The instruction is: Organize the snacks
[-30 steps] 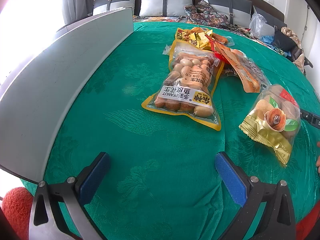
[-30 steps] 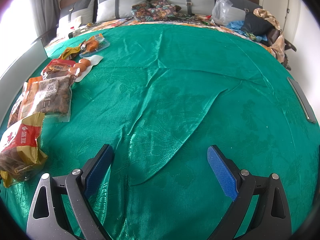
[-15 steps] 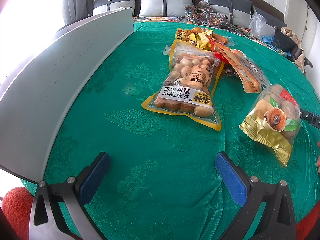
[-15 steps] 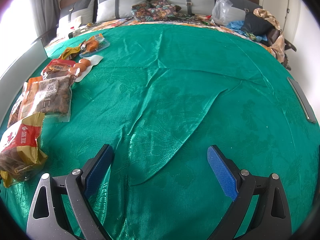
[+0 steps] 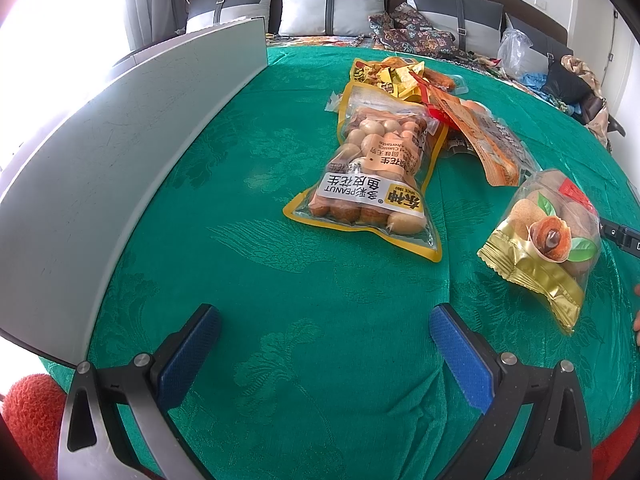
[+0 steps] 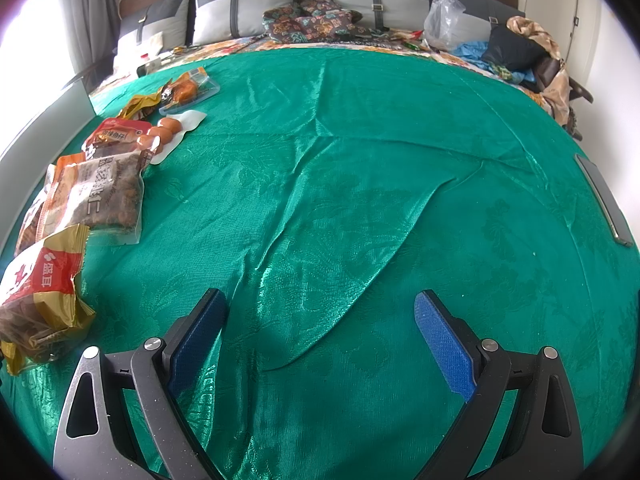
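Snack bags lie on a green cloth [image 5: 240,240]. In the left wrist view a yellow-edged peanut bag [image 5: 372,172] lies ahead, a gold and clear fruit-picture bag [image 5: 548,236] to its right, an orange bag [image 5: 484,140] and yellow packets [image 5: 392,76] behind. My left gripper [image 5: 324,340] is open over bare cloth, short of the peanut bag. In the right wrist view the same pile runs along the left: a red and gold bag [image 6: 40,292], a brown nut bag [image 6: 100,196], a pack of orange eggs [image 6: 164,136]. My right gripper [image 6: 320,332] is open, empty, over wrinkled cloth.
A long grey panel [image 5: 100,168] stands along the cloth's left edge. A dark flat strip [image 6: 604,200] lies at the right edge. Pillows [image 6: 248,8], patterned fabric and a plastic bag [image 6: 444,20] sit at the back. Part of a hand [image 5: 636,312] shows at the far right.
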{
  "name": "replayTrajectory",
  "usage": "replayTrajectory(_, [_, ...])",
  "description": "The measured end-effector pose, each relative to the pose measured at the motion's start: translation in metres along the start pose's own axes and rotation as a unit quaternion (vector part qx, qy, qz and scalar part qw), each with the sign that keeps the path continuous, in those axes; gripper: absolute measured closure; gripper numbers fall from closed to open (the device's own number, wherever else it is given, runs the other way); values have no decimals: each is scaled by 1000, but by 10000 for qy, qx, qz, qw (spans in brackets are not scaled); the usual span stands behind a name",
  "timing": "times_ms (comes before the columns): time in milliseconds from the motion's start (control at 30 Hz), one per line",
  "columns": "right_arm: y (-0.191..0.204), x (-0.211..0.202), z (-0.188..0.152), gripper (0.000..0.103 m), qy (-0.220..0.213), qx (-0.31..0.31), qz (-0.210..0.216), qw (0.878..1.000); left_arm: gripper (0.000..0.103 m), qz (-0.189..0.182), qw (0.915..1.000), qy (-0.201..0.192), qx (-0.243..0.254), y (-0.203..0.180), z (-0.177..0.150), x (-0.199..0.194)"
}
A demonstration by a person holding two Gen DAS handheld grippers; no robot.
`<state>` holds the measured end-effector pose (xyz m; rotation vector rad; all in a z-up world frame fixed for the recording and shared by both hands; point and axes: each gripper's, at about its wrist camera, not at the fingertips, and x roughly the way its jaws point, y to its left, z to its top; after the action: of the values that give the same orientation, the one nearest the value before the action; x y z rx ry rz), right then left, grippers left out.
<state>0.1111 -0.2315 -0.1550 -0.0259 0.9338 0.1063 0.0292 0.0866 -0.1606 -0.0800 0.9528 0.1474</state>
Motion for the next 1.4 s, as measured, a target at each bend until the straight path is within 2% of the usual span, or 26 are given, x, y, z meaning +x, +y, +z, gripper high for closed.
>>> replayTrajectory(200, [2,-4,-3,8,26,-35,48,10000,0,-8,10000,52,-15,0,3,0])
replayTrajectory(367, [-11,-43,-13,8,-230,961,538,9937,0,-105,9995,284,32,3,10,3])
replayTrajectory(467, [-7,-61,-23,8,30,1205,755,9898,0,-277,9989,325,-187,10,12,2])
replayTrajectory(567, [3,-72,-33,8,356,1598,1403,9765,0,-376,9983,308,-334,14,14,2])
replayTrajectory(700, [30,-64,-38,8,753,2076,1996,9547,0,-261,9990,322,-194,8,12,4])
replayTrajectory(867, [95,-36,-13,8,1292,2363,2600,9273,0,-286,9987,300,-291,11,11,3])
replayTrajectory(900, [106,-31,-6,8,1346,2368,2603,9263,0,-287,9987,290,-315,12,11,3])
replayTrajectory(933, [124,-26,3,8,1382,2228,2501,9321,0,-266,9987,280,-340,14,10,3])
replayTrajectory(1033, [177,-20,27,7,1251,1143,1697,9708,0,-234,9987,269,-361,17,9,2])
replayTrajectory(1100, [198,-15,33,8,1175,412,1316,9834,0,-261,9985,268,-390,19,9,2])
replayTrajectory(1133, [202,-14,35,8,1123,74,1111,9874,0,-278,9984,267,-403,19,9,2])
replayTrajectory(1167, [197,-16,35,8,1010,-80,1145,9883,0,-287,9983,272,-423,20,10,3])
replayTrajectory(1233, [175,-19,31,8,881,-168,1110,9898,0,-297,9982,285,-447,18,12,4])
replayTrajectory(1300, [147,-20,29,8,867,-110,783,9931,0,-318,9982,288,-420,15,15,7])
replayTrajectory(1400, [121,-34,29,8,863,91,1295,9878,0,-265,9988,292,-283,8,15,8])
